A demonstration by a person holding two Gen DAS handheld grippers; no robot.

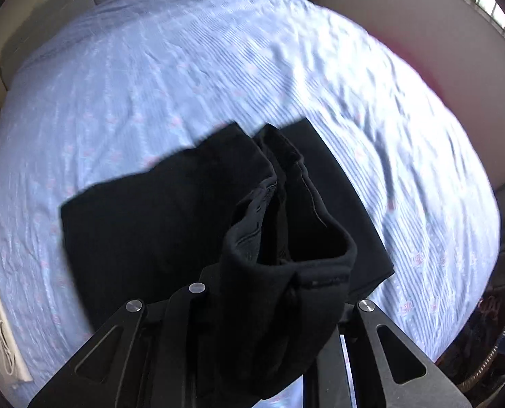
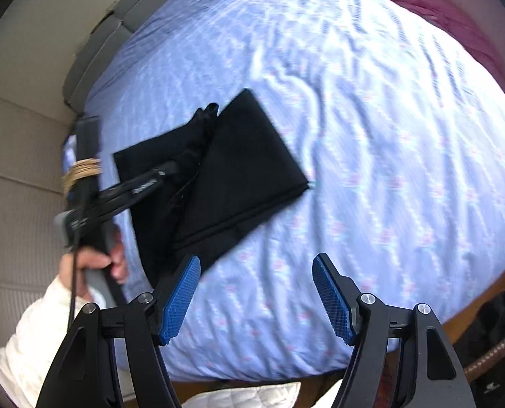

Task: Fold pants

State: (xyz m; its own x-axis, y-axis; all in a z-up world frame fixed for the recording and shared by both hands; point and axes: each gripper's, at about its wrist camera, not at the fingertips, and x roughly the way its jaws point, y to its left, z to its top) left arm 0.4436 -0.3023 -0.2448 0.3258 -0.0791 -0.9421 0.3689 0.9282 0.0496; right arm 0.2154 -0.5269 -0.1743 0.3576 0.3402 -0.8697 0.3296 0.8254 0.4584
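Your left hand-held gripper (image 1: pixel 272 312) is the nearest thing in the left wrist view, and a thick bunch of the black pants (image 1: pixel 191 210) fills the gap between its fingers, so it is closed on the fabric. The open hem or waistband edge curls up right in front of the lens, and the rest of the garment drapes away from it onto the bed. You can see the same grip from the right wrist view, where the left hand-held gripper (image 2: pixel 170 170) reaches in from the left and pinches the pants (image 2: pixel 238 170) along a raised ridge near their middle, with your left hand (image 2: pixel 96 261) wrapped round its handle and a white sleeve (image 2: pixel 38 333) below it.

Your right hand-held gripper (image 2: pixel 255 295) hangs above the bed with its blue ribbed pads (image 2: pixel 181 299) spread wide apart and nothing between them. It is apart from the pants, which lie just beyond its left finger.

The pants lie partly folded on the bed's blue striped sheet (image 2: pixel 371 170), toward the left side of the mattress in the right wrist view, one flat panel lying over another at an angle. The sheet is wrinkled around them. Both views are motion-blurred, so finer detail of the folds is hard to make out.
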